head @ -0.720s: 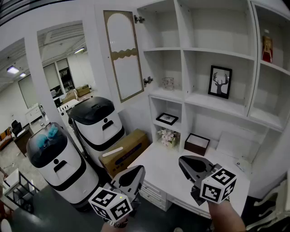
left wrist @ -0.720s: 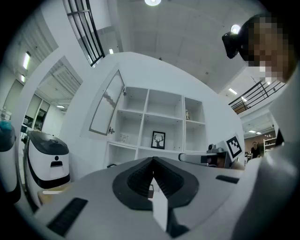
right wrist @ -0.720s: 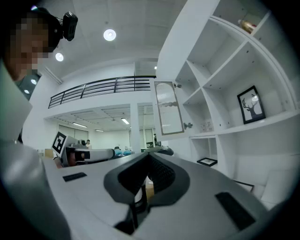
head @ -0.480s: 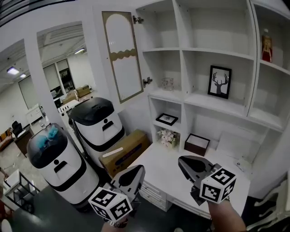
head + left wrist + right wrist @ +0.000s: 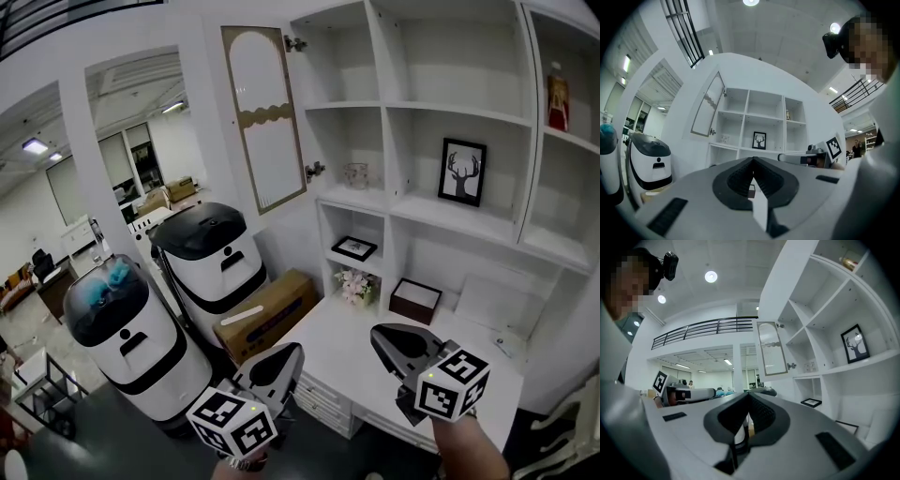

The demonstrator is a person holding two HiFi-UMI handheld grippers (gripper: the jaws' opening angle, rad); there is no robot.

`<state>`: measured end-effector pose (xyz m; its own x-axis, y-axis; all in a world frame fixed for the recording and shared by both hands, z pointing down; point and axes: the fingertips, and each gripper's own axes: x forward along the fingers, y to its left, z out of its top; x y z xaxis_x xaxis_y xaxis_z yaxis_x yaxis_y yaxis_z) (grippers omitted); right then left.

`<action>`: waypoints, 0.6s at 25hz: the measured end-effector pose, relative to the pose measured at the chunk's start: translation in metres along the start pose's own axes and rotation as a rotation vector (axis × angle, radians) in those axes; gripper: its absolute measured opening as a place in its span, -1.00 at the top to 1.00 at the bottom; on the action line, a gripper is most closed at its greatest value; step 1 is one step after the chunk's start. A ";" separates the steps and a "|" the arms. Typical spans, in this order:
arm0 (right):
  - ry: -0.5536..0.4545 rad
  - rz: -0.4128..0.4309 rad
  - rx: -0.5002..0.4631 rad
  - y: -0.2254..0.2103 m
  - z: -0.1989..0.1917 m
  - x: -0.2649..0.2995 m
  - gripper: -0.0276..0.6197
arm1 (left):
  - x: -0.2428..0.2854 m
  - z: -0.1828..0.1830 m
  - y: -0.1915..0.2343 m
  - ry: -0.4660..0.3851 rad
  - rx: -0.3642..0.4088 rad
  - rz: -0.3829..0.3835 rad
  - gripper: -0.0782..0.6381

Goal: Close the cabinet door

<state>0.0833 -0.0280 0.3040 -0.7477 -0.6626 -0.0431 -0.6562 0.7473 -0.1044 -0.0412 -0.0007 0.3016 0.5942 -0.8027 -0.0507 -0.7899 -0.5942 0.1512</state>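
The cabinet door (image 5: pixel 267 117) is a tall white panel with a frosted pane; it stands swung open to the left of the top-left shelf bay, its knob (image 5: pixel 316 171) near the lower right corner. The door (image 5: pixel 708 106) also shows in the left gripper view and again, as the door (image 5: pixel 771 349), in the right gripper view. My left gripper (image 5: pixel 285 357) and right gripper (image 5: pixel 391 338) are both shut, empty and held level low in the head view, well short of the door.
A white shelf unit (image 5: pixel 450 112) holds a deer picture (image 5: pixel 462 172), a glass jar (image 5: pixel 355 175), a small frame (image 5: pixel 354 248), flowers (image 5: pixel 354 285) and a dark box (image 5: pixel 415 300) on the desk (image 5: pixel 356 366). Two white robots (image 5: pixel 211 258) and a cardboard box (image 5: pixel 265 314) stand at the left.
The view has shifted slightly, so the door and shelves sit a little further right and lower. Both grippers stay shut and in about the same place.
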 end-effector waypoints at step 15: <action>-0.009 -0.048 0.038 0.040 -0.012 0.004 0.90 | -0.045 -0.005 0.012 0.025 0.001 -0.025 0.77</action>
<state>0.0531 -0.0001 0.3115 -0.7141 -0.6985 -0.0461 -0.6871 0.7121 -0.1443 -0.0765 0.0289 0.3107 0.6169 -0.7865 -0.0300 -0.7752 -0.6138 0.1496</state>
